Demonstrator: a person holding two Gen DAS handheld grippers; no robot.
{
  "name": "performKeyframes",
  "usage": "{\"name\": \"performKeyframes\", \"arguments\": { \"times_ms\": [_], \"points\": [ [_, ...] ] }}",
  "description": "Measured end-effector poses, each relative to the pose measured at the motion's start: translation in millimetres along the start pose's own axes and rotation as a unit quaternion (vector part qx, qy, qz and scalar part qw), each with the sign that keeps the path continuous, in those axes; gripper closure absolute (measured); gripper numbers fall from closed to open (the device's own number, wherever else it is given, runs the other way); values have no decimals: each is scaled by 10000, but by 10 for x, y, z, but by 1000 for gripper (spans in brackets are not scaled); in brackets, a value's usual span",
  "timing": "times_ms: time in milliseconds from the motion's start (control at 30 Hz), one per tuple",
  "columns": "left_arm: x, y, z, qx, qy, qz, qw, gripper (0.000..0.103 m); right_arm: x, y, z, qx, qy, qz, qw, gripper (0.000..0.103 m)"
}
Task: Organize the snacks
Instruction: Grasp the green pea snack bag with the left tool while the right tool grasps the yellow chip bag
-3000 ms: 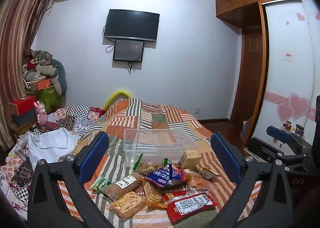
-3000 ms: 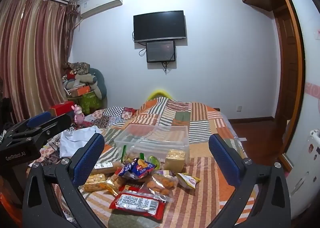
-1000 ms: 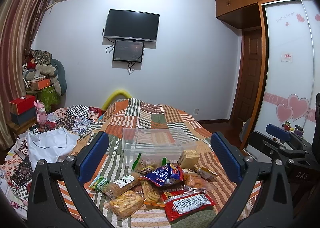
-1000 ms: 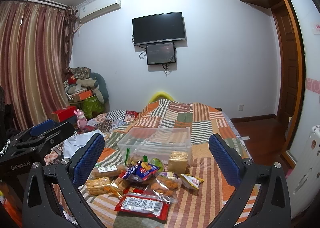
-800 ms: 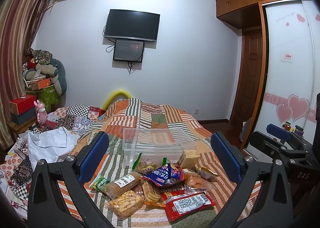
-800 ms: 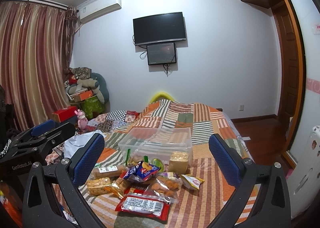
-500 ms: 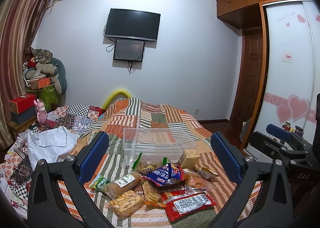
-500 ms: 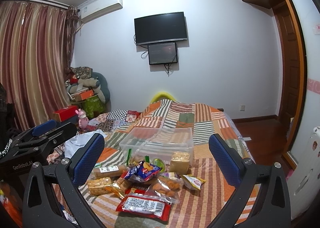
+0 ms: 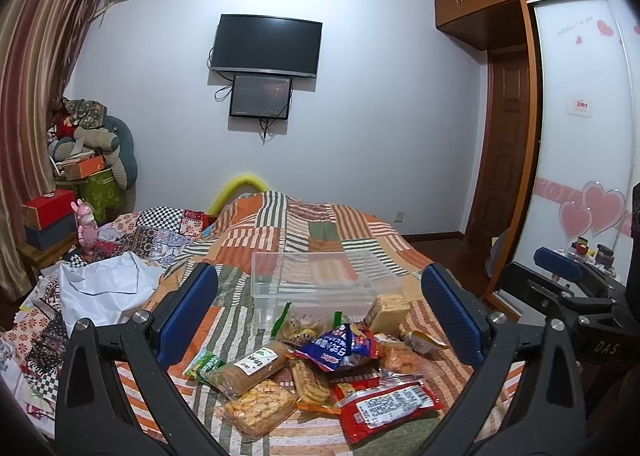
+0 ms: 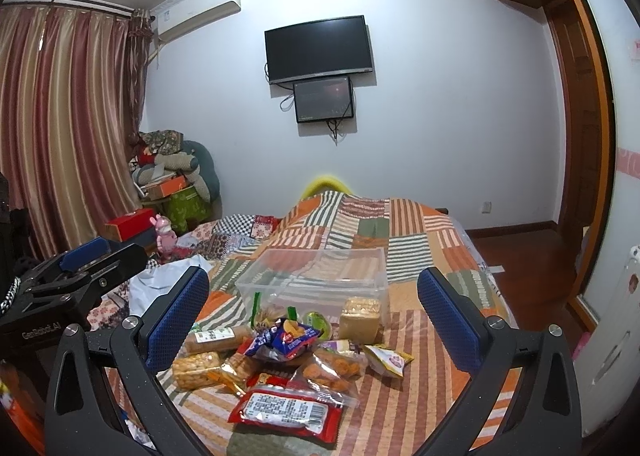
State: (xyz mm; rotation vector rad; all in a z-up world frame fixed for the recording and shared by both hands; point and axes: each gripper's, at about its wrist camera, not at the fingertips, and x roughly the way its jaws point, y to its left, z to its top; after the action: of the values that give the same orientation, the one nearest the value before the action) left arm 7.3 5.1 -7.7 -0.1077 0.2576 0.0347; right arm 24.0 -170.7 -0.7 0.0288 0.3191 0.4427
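Several snack packs lie in a heap on the striped bedspread: a red pack [image 9: 390, 410] [image 10: 286, 412] nearest me, a blue bag [image 9: 334, 348] [image 10: 286, 338], a clear pack of crackers [image 9: 258, 406] [image 10: 196, 368], and a tan wafer block [image 9: 386, 308] [image 10: 360, 318]. An empty clear plastic bin [image 9: 320, 280] [image 10: 316, 276] stands just behind the heap. My left gripper [image 9: 320, 312] is open and empty, held above the near side of the heap. My right gripper [image 10: 312, 316] is open and empty in the same way, to the right of the left one.
The bed [image 9: 308, 232] runs away from me to the far wall. White cloth and patterned bedding [image 9: 104, 288] lie on the left. Boxes and stuffed toys [image 9: 80, 176] stand in the left corner. A wardrobe [image 9: 580, 156] and a door are on the right.
Both grippers have drifted only slightly; the right view has shifted a little to the left. The snacks and bin have not moved.
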Motion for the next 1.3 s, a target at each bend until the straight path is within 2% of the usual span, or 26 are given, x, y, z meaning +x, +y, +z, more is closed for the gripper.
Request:
{"name": "performKeyframes", "arguments": {
  "times_ms": [300, 467, 533, 600, 700, 867, 1000, 1067, 1133, 1300],
  "points": [
    [277, 235, -112, -83, 461, 262, 9986, 1, 191, -101, -112, 46, 412, 6, 9991, 0],
    [475, 468, -221, -155, 859, 406, 9954, 11, 356, -190, -248, 129, 736, -14, 9972, 0],
    [560, 573, -283, -198, 1050, 483, 9931, 21, 404, -220, -286, 122, 826, -79, 9965, 1],
    [646, 674, -357, -219, 1247, 531, 9905, 25, 461, -257, -340, 112, 946, -158, 9953, 3],
    [760, 811, -480, -210, 1507, 592, 9866, 26, 556, -338, -421, 130, 1176, -248, 9927, 9],
    [940, 925, -690, -193, 1925, 577, 9794, 31, 707, -511, -526, 253, 1580, -346, 9865, 23],
    [1078, 1022, -827, -273, 2212, 615, 9729, 33, 784, -622, -622, 341, 1811, -431, 9819, 24],
    [1141, 1106, -874, -383, 2326, 669, 9695, 35, 804, -661, -655, 369, 1893, -499, 9800, 28],
    [1206, 1232, -911, -585, 2436, 741, 9653, 41, 838, -701, -668, 421, 1961, -533, 9782, 31],
    [1313, 1458, -943, -797, 2505, 851, 9611, 42, 943, -752, -705, 555, 2101, -528, 9747, 33]
  ]
}}
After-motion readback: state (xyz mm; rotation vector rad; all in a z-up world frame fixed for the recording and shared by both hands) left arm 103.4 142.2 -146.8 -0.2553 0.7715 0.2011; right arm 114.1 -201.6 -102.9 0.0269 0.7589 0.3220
